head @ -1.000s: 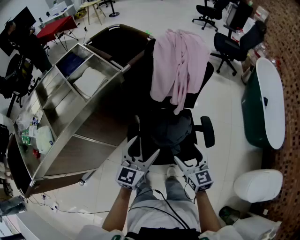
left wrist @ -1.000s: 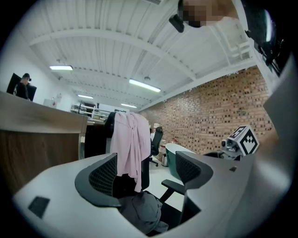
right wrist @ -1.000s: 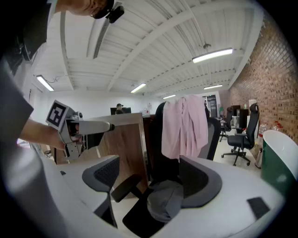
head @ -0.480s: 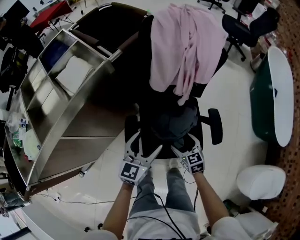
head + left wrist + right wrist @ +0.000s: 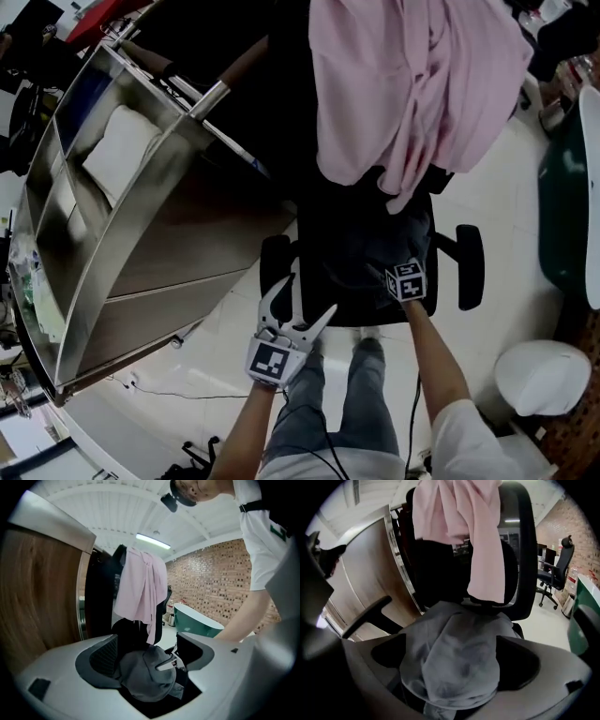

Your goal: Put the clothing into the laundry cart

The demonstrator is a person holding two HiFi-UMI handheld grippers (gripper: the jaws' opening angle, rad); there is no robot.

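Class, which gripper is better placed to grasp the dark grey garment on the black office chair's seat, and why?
Right. The right gripper is over the seat, its jaws just opened wide around the dark grey garment. The left gripper hangs open at the seat's front corner, farther off.

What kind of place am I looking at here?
Probably an open-plan office or lab staged with household props: a rolling office chair in the background, a brick wall, and a green bathtub standing out in the open.
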